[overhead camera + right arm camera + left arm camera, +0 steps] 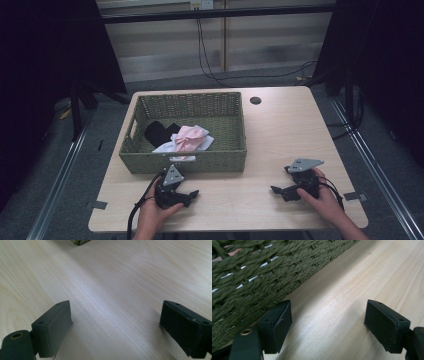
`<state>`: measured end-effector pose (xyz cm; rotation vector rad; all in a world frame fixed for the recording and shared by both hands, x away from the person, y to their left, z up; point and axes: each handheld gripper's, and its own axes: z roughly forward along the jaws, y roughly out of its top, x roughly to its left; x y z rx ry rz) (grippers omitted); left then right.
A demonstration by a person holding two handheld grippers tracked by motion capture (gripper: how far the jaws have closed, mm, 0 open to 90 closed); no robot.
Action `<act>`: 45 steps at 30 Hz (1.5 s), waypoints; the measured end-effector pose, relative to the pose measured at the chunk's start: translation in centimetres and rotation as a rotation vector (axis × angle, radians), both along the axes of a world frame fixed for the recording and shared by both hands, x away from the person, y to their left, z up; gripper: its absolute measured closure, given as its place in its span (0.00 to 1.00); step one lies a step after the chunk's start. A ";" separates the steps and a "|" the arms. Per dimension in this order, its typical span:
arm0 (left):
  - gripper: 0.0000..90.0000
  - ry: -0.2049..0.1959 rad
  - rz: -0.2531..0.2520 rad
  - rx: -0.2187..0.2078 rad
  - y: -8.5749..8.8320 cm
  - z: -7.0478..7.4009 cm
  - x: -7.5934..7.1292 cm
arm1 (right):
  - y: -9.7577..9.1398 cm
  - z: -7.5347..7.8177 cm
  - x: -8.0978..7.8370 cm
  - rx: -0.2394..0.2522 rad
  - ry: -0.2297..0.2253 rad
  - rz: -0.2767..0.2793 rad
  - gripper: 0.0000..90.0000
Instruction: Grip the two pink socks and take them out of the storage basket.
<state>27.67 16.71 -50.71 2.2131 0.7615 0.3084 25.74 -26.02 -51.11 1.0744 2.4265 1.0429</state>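
Basket (150,162) just beyond left gripper (190,195), jaws apart, empty

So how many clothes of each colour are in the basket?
In the green woven basket, as far as the high view shows:
Black cloth: 1
Pink cloth: 1
White cloth: 1
Total: 3

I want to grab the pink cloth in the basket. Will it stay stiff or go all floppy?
Probably floppy: the pink cloth lies crumpled and folded over other clothes in the woven basket. It looks thin, so likely light. It may drag the white piece beneath along, since they overlap.
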 end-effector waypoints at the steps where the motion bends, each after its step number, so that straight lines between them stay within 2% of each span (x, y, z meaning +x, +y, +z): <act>1: 0.24 -0.001 0.006 0.000 0.0 0.0 0.0 | 0.0 0.0 0.0 0.000 0.000 0.000 0.11; 3: 0.26 0.001 0.014 0.002 0.0 0.1 0.0 | 0.0 0.0 0.0 0.000 0.000 0.000 0.11; 5: 0.29 0.024 0.021 0.012 0.0 0.4 0.1 | 0.0 0.0 0.0 0.001 0.001 0.000 0.11; 6: 0.31 0.069 0.012 0.044 -0.1 0.9 0.3 | 0.0 0.0 0.0 0.001 0.001 -0.001 0.11; 7: 0.31 0.069 0.012 0.044 -0.1 0.9 0.3 | 0.0 0.0 0.0 0.001 0.001 -0.001 0.11; 11: 0.31 0.153 -0.023 0.085 -0.5 2.0 0.5 | 0.0 0.0 0.0 0.000 0.001 0.000 0.11; 16: 0.31 0.204 -0.054 0.116 -0.9 3.7 1.2 | 0.0 0.0 0.0 0.001 0.001 0.000 0.11; 18: 0.31 0.211 -0.063 0.125 -0.9 4.5 1.5 | 0.0 0.0 0.0 0.001 0.001 0.000 0.11; 22: 0.31 0.221 -0.064 0.116 -0.9 6.0 2.1 | 0.0 0.0 0.0 0.001 0.001 0.000 0.11; 26: 0.32 0.221 -0.063 0.145 -0.9 7.5 2.8 | 0.0 0.0 0.0 0.000 0.001 0.000 0.11; 29: 0.33 0.236 -0.052 0.136 -0.8 8.4 3.3 | 0.0 0.0 0.0 0.001 0.001 0.000 0.11; 30: 0.33 0.233 -0.050 0.131 -0.9 9.1 3.5 | 0.0 0.0 0.0 0.000 0.001 0.000 0.11; 33: 0.33 0.236 -0.045 0.126 -0.9 9.7 3.7 | 0.0 0.0 0.0 0.000 0.001 0.000 0.11; 36: 0.34 0.236 -0.054 0.137 -1.2 11.0 4.2 | 0.0 0.0 0.0 0.000 0.001 0.000 0.11; 40: 0.34 0.240 -0.067 0.163 -1.4 11.9 4.6 | 0.0 0.0 0.0 0.001 0.001 0.000 0.11; 45: 0.34 0.244 -0.082 0.164 -1.9 13.1 4.8 | 0.0 0.0 0.0 0.000 0.001 0.000 0.11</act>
